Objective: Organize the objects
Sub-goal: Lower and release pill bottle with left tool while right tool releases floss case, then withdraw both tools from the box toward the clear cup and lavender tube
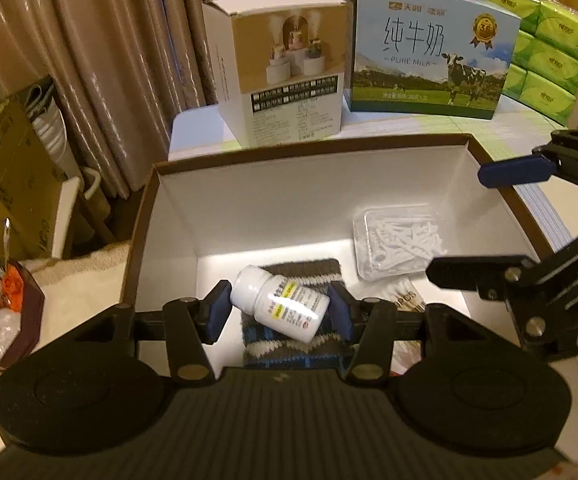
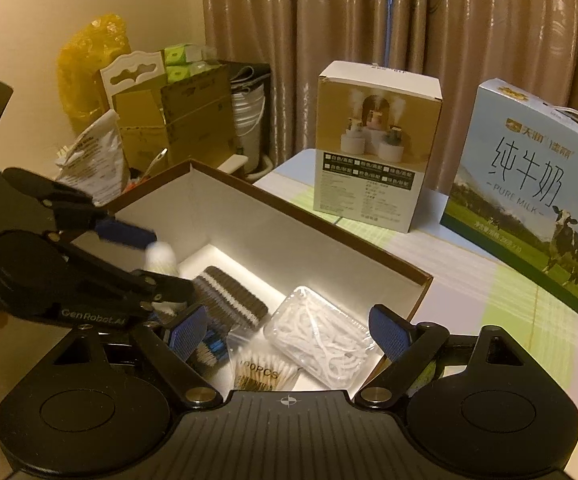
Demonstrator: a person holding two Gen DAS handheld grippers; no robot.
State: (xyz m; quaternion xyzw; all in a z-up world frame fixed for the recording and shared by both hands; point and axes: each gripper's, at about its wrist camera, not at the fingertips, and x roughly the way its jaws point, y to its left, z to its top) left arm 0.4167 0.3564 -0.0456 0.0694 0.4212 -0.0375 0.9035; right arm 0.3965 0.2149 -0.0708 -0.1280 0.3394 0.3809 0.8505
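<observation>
A brown-rimmed white box (image 1: 177, 216) stands open on the table. In it lie a striped knitted sock (image 1: 289, 344), a clear case of floss picks (image 1: 397, 244) and a pack of cotton swabs (image 2: 259, 374). My left gripper (image 1: 281, 310) is in the box with a white pill bottle (image 1: 281, 304) lying between its fingers; the pads stand just off the bottle's ends. The bottle also shows blurred in the right wrist view (image 2: 163, 258). My right gripper (image 2: 285, 334) is open and empty above the box's near right part, over the floss case (image 2: 325, 340).
A humidifier box (image 1: 281, 68) and a milk carton (image 1: 429, 48) stand behind the white box. Green tissue packs (image 1: 545, 36) are stacked at the far right. Cardboard boxes (image 1: 9, 176) and a small bin (image 1: 5, 320) sit left, off the table. Curtains hang behind.
</observation>
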